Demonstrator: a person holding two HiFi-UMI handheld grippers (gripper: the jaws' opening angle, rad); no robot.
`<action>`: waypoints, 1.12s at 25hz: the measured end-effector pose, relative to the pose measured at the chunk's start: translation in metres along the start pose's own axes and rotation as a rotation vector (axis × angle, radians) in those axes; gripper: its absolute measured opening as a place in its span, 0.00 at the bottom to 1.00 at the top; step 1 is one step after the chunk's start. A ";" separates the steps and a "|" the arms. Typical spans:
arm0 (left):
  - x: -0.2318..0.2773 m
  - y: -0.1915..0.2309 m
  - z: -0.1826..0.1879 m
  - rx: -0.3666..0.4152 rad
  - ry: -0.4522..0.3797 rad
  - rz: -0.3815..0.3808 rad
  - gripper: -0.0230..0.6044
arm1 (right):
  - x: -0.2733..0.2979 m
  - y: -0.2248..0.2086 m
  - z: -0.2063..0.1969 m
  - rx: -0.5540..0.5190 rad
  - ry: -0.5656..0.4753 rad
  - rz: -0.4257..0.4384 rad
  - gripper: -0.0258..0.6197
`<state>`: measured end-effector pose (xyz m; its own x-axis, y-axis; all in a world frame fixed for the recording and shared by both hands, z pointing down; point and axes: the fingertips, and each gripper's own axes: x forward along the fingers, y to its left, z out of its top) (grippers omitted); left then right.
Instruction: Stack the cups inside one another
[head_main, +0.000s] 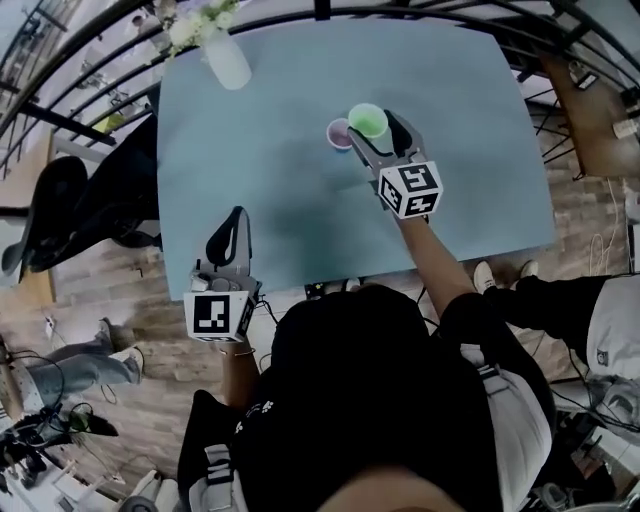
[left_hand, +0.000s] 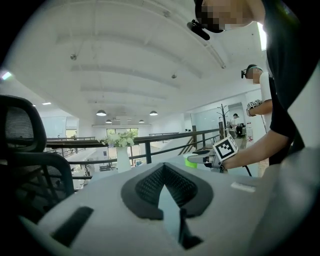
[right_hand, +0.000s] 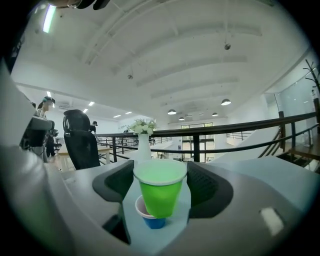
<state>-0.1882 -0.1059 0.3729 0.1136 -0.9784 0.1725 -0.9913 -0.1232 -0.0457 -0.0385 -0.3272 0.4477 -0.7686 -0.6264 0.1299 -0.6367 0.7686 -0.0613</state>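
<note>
The green cup (right_hand: 159, 192) is clamped between the 2 jaws of the right gripper (head_main: 380, 135), its rim against both pads, over the bench (head_main: 280, 180). Just beyond its tips and lower down is a small blue cup (right_hand: 151, 219). The left gripper (head_main: 232, 228) hangs well apart, jaws together, holding nothing.

The green cup (right_hand: 160, 192) covers most of the small blue cup (right_hand: 150, 218), which peeks out at its 7 o'clock; whether they touch cannot be told. Seen from the left gripper, the right gripper (left_hand: 196, 159) hides most of the green cup. In the head view, the flowers (head_main: 200, 22) in the vase (head_main: 228, 62) are cut off at 11 o'clock. The person's head (head_main: 345, 345) hides the table's (head_main: 300, 200) near edge at 6 o'clock.
</note>
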 end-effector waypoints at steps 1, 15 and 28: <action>-0.002 0.002 0.000 0.000 0.000 0.013 0.02 | 0.004 0.002 -0.001 -0.001 0.002 0.011 0.56; -0.018 0.025 -0.011 -0.015 0.025 0.121 0.02 | 0.043 0.025 -0.022 -0.021 0.045 0.108 0.56; -0.014 0.031 -0.013 -0.017 0.042 0.156 0.02 | 0.057 0.025 -0.053 -0.066 0.134 0.138 0.56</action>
<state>-0.2217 -0.0934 0.3819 -0.0440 -0.9776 0.2057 -0.9978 0.0326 -0.0585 -0.0950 -0.3361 0.5060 -0.8303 -0.4953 0.2557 -0.5175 0.8554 -0.0236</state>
